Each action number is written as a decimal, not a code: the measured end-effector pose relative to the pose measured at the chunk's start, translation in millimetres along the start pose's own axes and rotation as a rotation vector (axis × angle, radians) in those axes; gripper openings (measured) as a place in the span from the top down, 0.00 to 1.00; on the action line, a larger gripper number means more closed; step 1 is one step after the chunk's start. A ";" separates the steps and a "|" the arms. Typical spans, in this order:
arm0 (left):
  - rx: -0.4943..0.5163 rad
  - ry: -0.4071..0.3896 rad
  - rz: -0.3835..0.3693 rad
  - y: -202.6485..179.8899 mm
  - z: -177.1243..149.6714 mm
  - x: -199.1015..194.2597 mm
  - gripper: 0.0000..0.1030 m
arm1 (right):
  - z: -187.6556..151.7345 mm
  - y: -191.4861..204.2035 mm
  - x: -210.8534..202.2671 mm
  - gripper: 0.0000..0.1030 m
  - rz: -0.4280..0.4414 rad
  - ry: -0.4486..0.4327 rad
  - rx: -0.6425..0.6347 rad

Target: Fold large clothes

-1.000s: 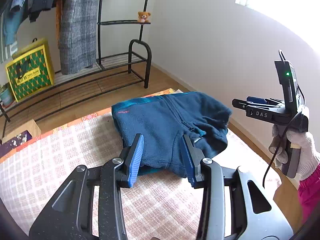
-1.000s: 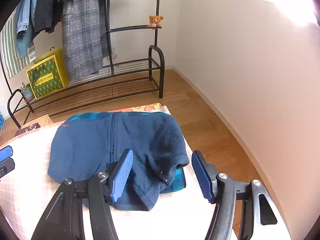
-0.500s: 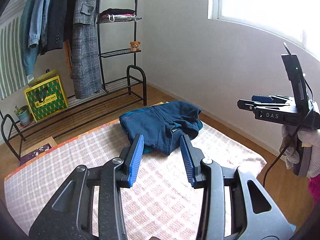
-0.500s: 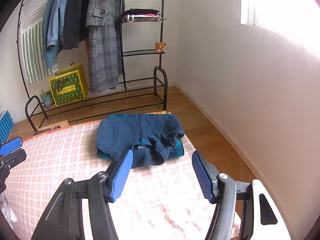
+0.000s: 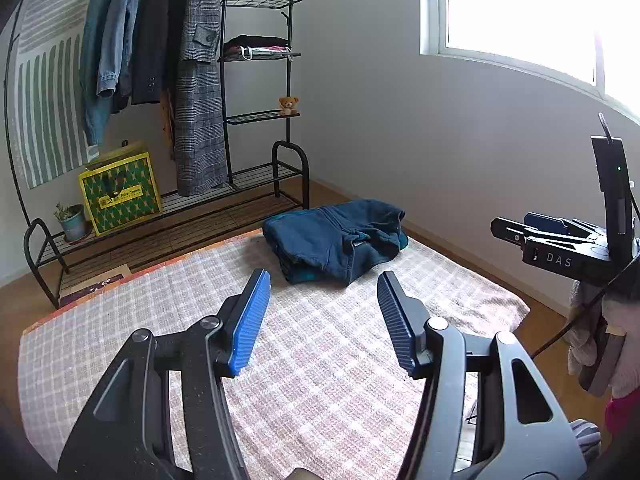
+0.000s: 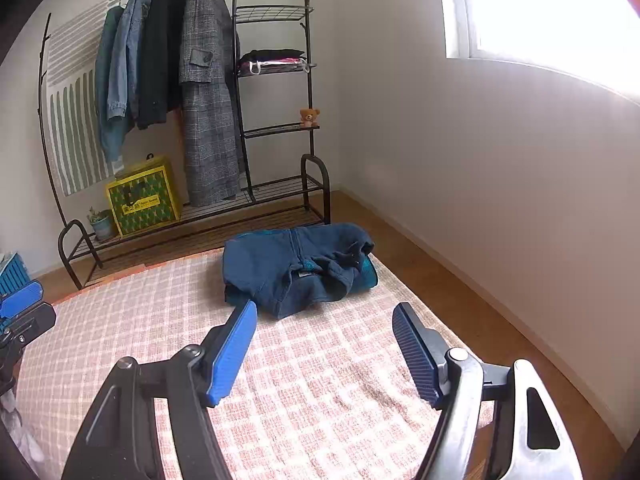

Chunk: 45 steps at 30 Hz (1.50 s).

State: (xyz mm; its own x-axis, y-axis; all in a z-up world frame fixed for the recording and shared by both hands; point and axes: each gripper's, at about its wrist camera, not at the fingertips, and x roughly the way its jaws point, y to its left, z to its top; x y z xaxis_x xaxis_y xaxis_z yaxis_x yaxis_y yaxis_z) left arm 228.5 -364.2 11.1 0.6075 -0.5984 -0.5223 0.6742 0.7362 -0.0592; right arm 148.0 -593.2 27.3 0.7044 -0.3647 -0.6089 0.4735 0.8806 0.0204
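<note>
A dark blue fleece garment lies folded into a compact bundle at the far end of a pink checked blanket. My left gripper hovers well short of the bundle, its jaws opening with nothing between them. My right gripper also hangs back over the blanket, jaws opening and empty. Seen from the left wrist, the right gripper is at the right edge in a gloved hand. The left gripper's blue tip shows at the right wrist view's left edge.
A black clothes rack with hanging coats, shelves and a small teddy bear stands against the far wall. A yellow-green box and a potted plant sit on its lower shelf. Wooden floor borders the blanket on the right.
Both grippers pulled back and up from the folded fleece, which now lies farther away and untouched. Both pairs of jaws stand wider apart than before.
</note>
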 end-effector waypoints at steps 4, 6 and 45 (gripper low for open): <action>-0.003 0.011 0.003 5.6 -12.4 -0.5 0.42 | -10.6 5.0 10.2 0.27 -0.023 0.002 0.016; 0.003 0.018 0.005 7.4 -17.2 1.2 0.34 | -20.0 7.8 14.1 0.25 -0.037 0.005 0.027; 0.084 -0.022 0.094 -16.5 -35.7 -10.5 0.00 | -62.6 -5.8 24.3 0.00 -0.066 -0.043 0.171</action>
State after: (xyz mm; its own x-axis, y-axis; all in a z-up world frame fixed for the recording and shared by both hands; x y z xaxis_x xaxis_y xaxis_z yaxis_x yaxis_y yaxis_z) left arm 196.0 -358.7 -12.8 0.6781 -0.5357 -0.5031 0.6462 0.7607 0.0610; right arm 129.3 -588.3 -37.2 0.6889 -0.4355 -0.5794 0.5996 0.7916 0.1180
